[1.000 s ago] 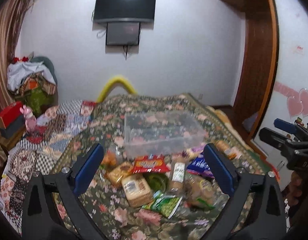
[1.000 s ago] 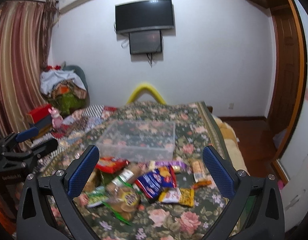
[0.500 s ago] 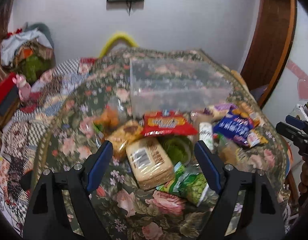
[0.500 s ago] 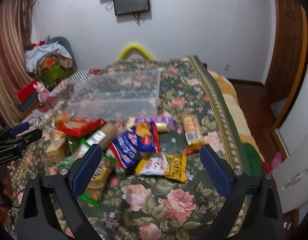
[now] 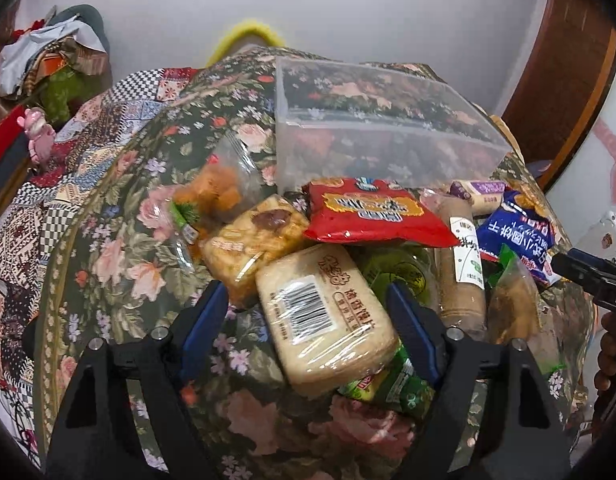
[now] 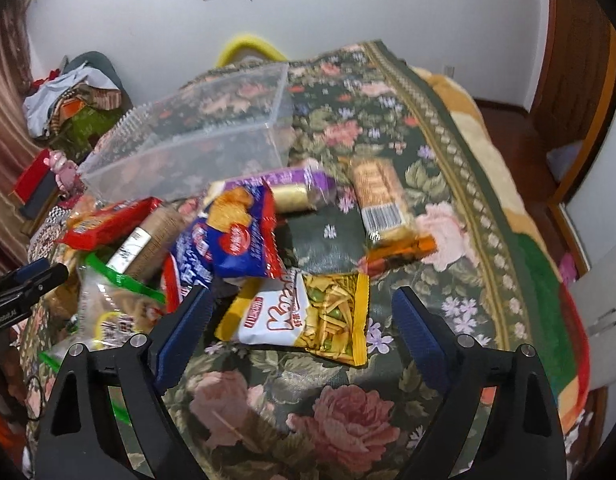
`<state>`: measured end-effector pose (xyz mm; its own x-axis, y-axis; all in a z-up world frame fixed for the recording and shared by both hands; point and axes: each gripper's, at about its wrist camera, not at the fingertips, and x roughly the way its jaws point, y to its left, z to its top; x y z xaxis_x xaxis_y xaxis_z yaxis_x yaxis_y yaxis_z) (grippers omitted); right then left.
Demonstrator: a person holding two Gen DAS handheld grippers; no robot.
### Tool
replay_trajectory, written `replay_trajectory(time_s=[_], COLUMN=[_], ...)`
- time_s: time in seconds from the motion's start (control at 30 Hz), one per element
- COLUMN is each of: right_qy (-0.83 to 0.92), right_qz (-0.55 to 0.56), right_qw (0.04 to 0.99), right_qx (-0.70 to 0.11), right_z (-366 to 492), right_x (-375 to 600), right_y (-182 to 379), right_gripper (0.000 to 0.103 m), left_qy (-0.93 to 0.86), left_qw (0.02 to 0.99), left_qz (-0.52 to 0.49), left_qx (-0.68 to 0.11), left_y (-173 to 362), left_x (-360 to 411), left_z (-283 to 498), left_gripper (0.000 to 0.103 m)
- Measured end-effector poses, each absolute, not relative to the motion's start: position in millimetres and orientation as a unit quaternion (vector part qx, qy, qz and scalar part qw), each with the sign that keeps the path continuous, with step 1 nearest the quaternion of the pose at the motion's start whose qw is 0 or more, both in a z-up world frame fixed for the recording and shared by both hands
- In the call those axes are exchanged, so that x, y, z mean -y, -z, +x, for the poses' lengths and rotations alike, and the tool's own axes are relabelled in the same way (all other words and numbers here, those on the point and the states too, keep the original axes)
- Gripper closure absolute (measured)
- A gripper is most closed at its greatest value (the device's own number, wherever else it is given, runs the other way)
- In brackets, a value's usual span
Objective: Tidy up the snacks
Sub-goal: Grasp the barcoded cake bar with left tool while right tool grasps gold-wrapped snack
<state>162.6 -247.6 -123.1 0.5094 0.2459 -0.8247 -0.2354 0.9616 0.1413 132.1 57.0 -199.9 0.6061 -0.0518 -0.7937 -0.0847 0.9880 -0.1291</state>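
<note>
The left gripper (image 5: pixel 308 316) straddles a pale biscuit pack (image 5: pixel 323 316), its jaws closing but the pads not yet pressing on the wrap. The right gripper (image 6: pixel 302 312) frames a yellow mix bag (image 6: pixel 304 316), jaws likewise closing, nothing clamped.

The biscuit pack looks like a firm block in slick film; it probably wants a hold across its short sides near the middle, and a hard squeeze could crack the biscuits. It leans on a green bag (image 5: pixel 391 380) and touches a cracker pack (image 5: pixel 252 240), so either may drag along. The mix bag seems light, puffy and slippery. Pinching a flat end or the body gently should do; it could slide out.

Beyond lies the heap on the floral cover (image 6: pixel 347 412): a red bag (image 5: pixel 371 212), a blue bag (image 6: pixel 244 236), a brown roll (image 5: pixel 459 264). The clear bin (image 5: pixel 387 124) stands empty just behind the pile, its open top free to reach.
</note>
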Motion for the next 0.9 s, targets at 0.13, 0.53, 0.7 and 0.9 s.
replay_trajectory(time_s=[0.13, 0.53, 0.7, 0.9], right_qy=[-0.146, -0.136, -0.133, -0.15], right_qz=[0.011, -0.016, -0.025, 0.012], right_qw=[0.854, 0.852, 0.857, 0.853], right_qx=[-0.499, -0.506, -0.498, -0.5], right_z=[164, 160, 161, 166], right_x=[246, 241, 240, 250], right_y=[134, 149, 148, 145], right_gripper=[0.012, 0.007, 0.047, 0.081], left_qy=[-0.007, -0.012, -0.008, -0.012], left_qw=[0.884, 0.883, 0.887, 0.893], left_qz=[-0.084, -0.075, -0.068, -0.067], left_qx=[-0.459, -0.462, -0.456, -0.445], left_y=[212, 221, 217, 206], left_x=[-58, -54, -53, -56], left_z=[140, 141, 133, 123], left_gripper=[0.032, 0.048, 0.048, 0.048])
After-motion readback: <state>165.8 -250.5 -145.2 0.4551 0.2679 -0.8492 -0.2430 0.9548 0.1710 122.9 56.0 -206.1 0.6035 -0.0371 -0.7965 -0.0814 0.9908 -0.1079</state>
